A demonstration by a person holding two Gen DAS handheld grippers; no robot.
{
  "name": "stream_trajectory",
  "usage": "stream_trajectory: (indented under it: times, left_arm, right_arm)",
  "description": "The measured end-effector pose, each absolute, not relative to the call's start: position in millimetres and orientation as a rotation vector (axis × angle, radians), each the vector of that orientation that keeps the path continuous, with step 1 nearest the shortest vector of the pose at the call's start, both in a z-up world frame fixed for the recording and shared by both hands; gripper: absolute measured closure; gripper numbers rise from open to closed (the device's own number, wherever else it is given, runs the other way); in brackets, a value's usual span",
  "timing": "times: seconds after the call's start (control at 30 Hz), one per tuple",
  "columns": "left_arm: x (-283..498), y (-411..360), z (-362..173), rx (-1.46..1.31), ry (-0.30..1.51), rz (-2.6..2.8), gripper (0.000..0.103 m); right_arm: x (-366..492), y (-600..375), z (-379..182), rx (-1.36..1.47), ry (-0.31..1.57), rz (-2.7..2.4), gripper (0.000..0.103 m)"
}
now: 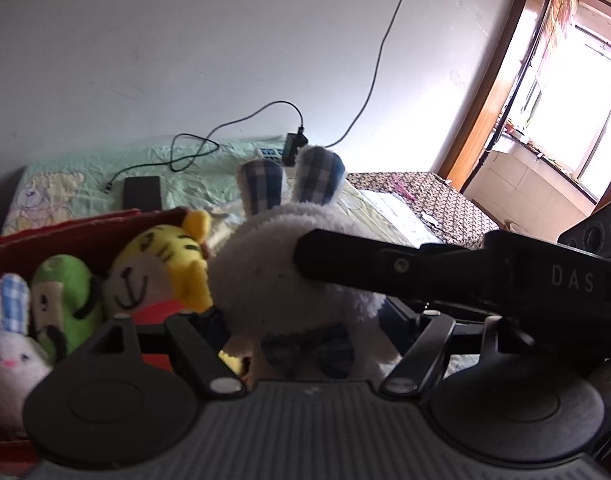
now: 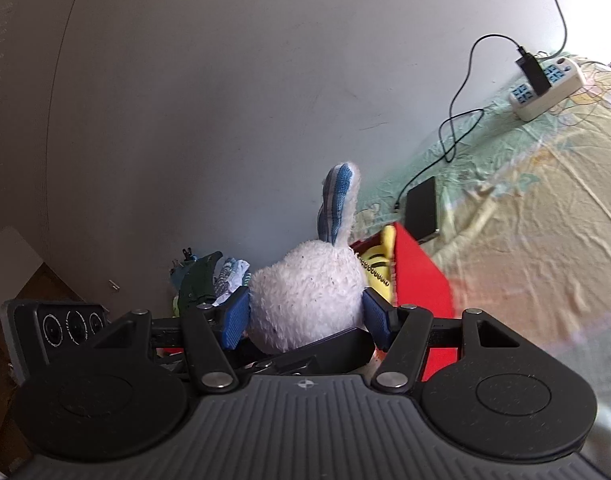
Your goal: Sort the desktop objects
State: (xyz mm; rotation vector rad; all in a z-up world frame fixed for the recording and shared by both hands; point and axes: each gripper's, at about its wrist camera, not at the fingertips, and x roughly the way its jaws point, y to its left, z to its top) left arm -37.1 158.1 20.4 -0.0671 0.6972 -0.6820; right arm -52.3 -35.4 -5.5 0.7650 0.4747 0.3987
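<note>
My right gripper (image 2: 305,316) has its blue-padded jaws pressed on both sides of the head of a fluffy white plush rabbit with blue plaid ears (image 2: 305,292), so I am holding it. My left gripper's (image 1: 305,344) fingertips are hidden behind the same rabbit (image 1: 289,280); I cannot tell whether those jaws are open or closed.

The rabbit hangs just beside the red fabric bin (image 1: 65,236), which already holds a yellow plush tiger (image 1: 161,268), a green plush toy (image 1: 65,300) and a smaller white plush rabbit (image 1: 9,344).

The risks I see: soft pile compresses, so the head could slip from my pads; the bin looks crowded, so the rabbit may perch on the tiger and roll out over the floppy wall.
</note>
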Motion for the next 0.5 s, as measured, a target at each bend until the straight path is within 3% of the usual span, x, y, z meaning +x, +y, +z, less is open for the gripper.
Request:
stream_trajectory:
  times: [0.5]
  left_arm:
    - [-3.9,241.9,11.7,-0.135,0.692,-0.552,0.027]
  right_arm:
    - [7.7,40.7,-10.2,0.755,0.527,0.457,0.040]
